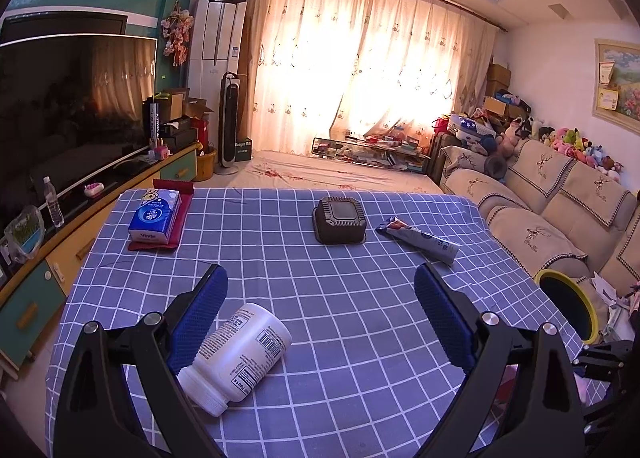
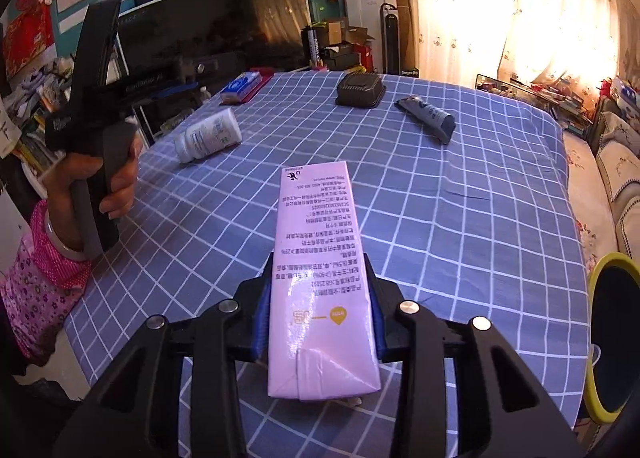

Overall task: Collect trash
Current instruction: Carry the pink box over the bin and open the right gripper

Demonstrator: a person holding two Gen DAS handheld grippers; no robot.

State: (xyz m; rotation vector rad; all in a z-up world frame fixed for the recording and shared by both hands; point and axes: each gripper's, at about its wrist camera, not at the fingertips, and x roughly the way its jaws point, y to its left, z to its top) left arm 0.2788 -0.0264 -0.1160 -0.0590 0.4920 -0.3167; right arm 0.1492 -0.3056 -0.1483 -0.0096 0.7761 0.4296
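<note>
**Clerk:** Count the trash, item by item.

**Me:** Item one: one milk carton [image 2: 320,278], a tall box of smooth pale coated card with printed text, folded flap at the near end. My right tool [image 2: 318,322] pinches it across its narrow sides, blue pads pressed flat to it, above the surface [image 2: 480,218]. Item two: one white plastic bottle [image 1: 236,358], round, paper label, lying on its side. It sits between the fingers of my left tool [image 1: 320,322], which is spread wide; the bottle lies against the left blue pad, well apart from the right one. Item three: one dark plastic tray [image 1: 339,220], squarish, ribbed walls, upside down, mid-surface. Item four: one foil wrapper [image 1: 418,239], long, crinkled, lying flat just right of the tray.

**Clerk:** Four pieces. Anything else?

**Me:** One tissue pack [image 1: 156,216], soft blue-and-white plastic, resting on one red tray [image 1: 184,210] at the far left corner. One bin [image 1: 568,304], round, yellow rim, dark inside, beside the surface's right edge. One cloth covers the surface, blue with a white grid.

**Clerk:** Tools?

**Me:** Two, black frames, textured blue pads. The right-hand view shows my left hand [image 2: 100,178] gripping its handle.
</note>
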